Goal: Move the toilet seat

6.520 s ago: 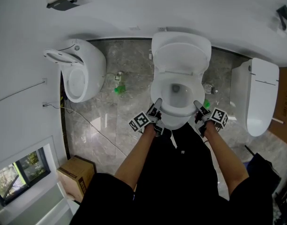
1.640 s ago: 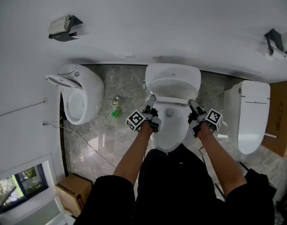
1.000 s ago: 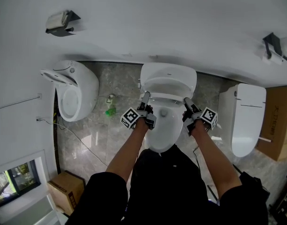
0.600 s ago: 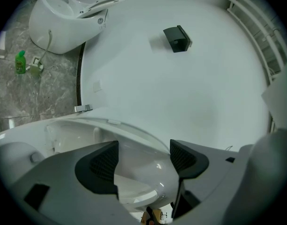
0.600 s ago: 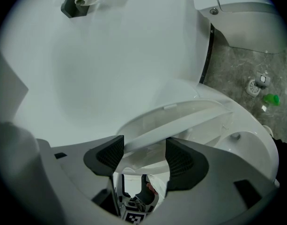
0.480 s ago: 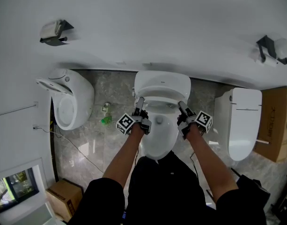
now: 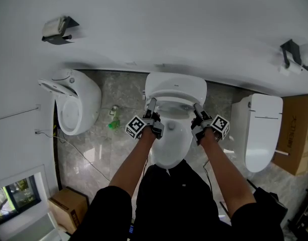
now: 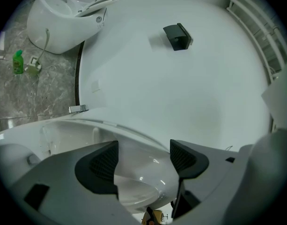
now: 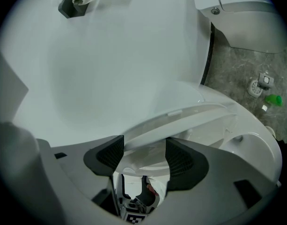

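Note:
The white toilet (image 7: 170,144) stands in the middle of the head view, right below me. Its toilet seat (image 7: 175,95) is raised, tilted back toward the wall, with the bowl open underneath. My left gripper (image 7: 152,106) is shut on the seat's left rim, and my right gripper (image 7: 197,109) is shut on its right rim. In the left gripper view the glossy seat rim (image 8: 139,176) sits between the dark pads (image 8: 102,162) of the left gripper (image 8: 142,159). The right gripper view shows the seat (image 9: 185,117) running between the jaws of the right gripper (image 9: 144,156).
Another toilet (image 7: 77,100) with its seat up stands to the left, and a closed one (image 7: 262,130) to the right. A green bottle (image 7: 113,126) and a cable lie on the floor. Cardboard boxes (image 7: 68,206) sit at lower left and far right. Paper holders (image 7: 56,29) hang on the wall.
The seat has gone from lying flat on the bowl to raised toward the wall. Both grippers moved up and back with it; in the last half second they barely shifted.

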The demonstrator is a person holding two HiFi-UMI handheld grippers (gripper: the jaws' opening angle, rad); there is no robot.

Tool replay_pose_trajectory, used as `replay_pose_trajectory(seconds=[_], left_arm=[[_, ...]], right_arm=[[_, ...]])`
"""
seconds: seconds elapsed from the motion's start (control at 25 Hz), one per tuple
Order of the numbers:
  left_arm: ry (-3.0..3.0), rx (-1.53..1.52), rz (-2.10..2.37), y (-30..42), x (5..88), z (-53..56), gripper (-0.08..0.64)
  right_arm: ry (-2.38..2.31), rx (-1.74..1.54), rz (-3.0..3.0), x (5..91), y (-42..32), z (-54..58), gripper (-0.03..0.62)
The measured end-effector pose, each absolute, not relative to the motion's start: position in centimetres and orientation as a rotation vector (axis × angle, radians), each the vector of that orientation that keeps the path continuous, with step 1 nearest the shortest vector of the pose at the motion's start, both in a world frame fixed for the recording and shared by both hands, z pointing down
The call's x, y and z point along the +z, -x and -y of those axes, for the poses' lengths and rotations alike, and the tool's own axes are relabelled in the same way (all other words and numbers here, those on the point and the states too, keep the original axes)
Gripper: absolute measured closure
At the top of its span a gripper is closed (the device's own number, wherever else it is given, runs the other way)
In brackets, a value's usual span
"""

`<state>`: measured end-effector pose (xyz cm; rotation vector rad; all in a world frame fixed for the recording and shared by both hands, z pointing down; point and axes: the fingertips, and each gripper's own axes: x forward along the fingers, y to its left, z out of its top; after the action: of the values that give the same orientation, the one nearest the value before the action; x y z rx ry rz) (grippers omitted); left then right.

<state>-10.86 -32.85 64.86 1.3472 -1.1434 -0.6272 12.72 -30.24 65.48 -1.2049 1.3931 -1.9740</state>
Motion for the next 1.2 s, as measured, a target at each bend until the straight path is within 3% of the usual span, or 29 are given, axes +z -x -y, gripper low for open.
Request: replay_pose_trajectory(seconds=[1.2], left_arm=[[-1.375,-0.587,1.101,10.7,65.6,34.4,0.213]], right_arm=[[1.183,-1.917,-1.468,65.7,-12.9,31.8,0.311]])
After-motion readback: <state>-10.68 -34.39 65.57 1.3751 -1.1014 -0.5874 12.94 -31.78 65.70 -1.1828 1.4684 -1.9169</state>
